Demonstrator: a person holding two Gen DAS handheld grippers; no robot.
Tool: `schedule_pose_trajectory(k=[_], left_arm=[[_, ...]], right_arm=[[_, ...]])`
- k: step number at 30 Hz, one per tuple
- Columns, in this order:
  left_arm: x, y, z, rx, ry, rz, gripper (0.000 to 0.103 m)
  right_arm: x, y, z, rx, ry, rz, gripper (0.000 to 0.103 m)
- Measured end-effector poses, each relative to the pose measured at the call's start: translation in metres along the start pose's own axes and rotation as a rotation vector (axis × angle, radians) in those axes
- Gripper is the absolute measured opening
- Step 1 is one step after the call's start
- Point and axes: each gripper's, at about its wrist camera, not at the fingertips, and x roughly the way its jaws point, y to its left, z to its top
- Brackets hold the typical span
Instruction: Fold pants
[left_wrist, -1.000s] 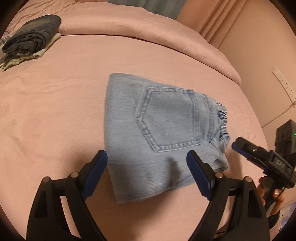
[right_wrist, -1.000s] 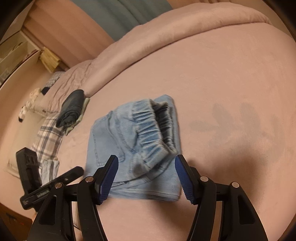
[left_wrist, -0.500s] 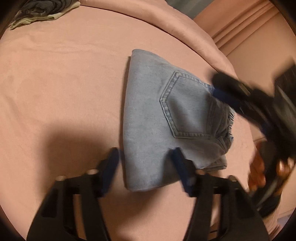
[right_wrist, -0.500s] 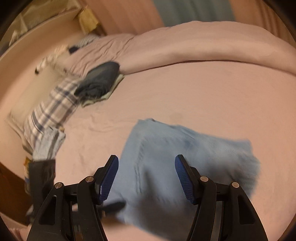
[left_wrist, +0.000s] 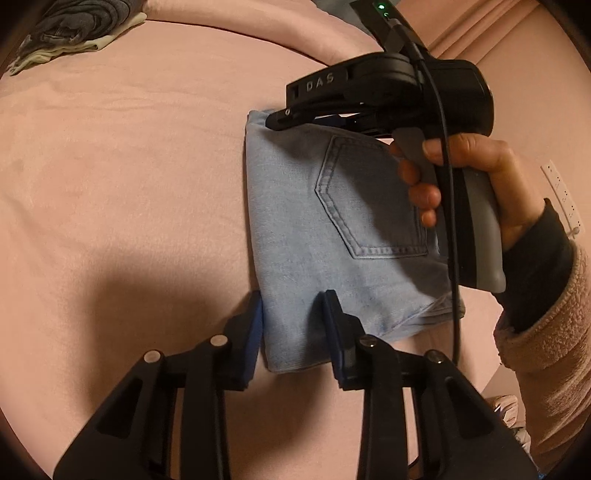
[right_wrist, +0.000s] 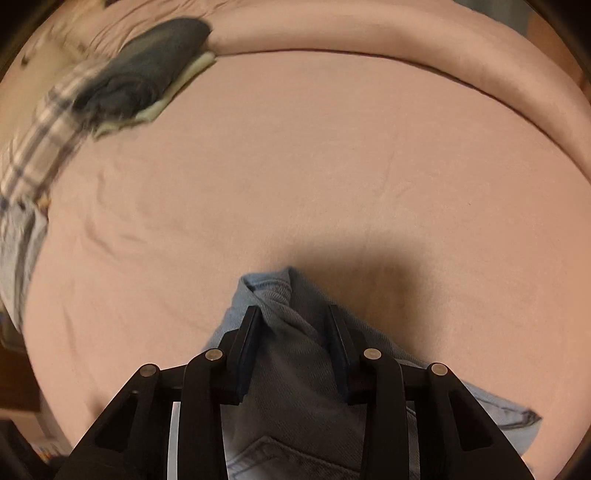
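Folded into a compact light-blue denim packet, the pants (left_wrist: 332, 236) lie on the pink bedspread (left_wrist: 122, 177), back pocket up, directly ahead of the left gripper (left_wrist: 293, 325). Set narrow around the near corner of the packet, blue pads flanking the folded edge, cloth between them; whether actually pinched or just bracketing, cannot tell for sure. Across the packet, at its far corner, the right gripper (right_wrist: 293, 332) likewise half-closed over bunched denim, fabric filling the gap, pads touching cloth on both sides. Judged soft and limp yet fairly thick: several denim layers stacked, light to lift, not fragile, little slip against rubber pads. Likely to sag or fan open if lifted from one corner only, so best taken at both corners of the folded edge, all layers caught together. Off to the far left, a dark folded garment (right_wrist: 147, 70) well apart from the work.
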Motion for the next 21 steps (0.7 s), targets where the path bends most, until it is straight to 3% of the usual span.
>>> schedule_pose_trajectory(k=[4, 6, 9, 11, 14, 18, 21], left_arm=[[-0.004, -0.008, 0.005, -0.003, -0.008, 0.021, 0.036], [-0.009, -0.005, 0.002, -0.006, -0.023, 0.049, 0.054], [-0.016, -0.003, -0.001, -0.025, -0.033, 0.044, 0.064], [-0.017, -0.005, -0.002, -0.023, -0.037, 0.049, 0.067], [-0.018, -0.012, -0.004, -0.011, -0.036, 0.053, 0.068], [-0.021, -0.020, -0.006, 0.019, -0.046, 0.079, 0.072], [-0.020, -0.023, -0.007, 0.036, -0.051, 0.102, 0.074]], right_arm=[[-0.019, -0.016, -0.012, 0.087, -0.095, 0.044, 0.036], [-0.042, -0.026, -0.026, 0.145, -0.159, 0.082, 0.036], [-0.079, -0.029, -0.058, 0.113, -0.239, 0.136, 0.047], [-0.096, -0.028, -0.084, 0.068, -0.264, 0.128, 0.049], [-0.113, -0.027, -0.134, 0.014, -0.282, 0.119, 0.049], [-0.111, -0.033, -0.175, -0.011, -0.252, 0.115, 0.049], [-0.099, -0.020, -0.183, -0.058, -0.243, 0.063, 0.049]])
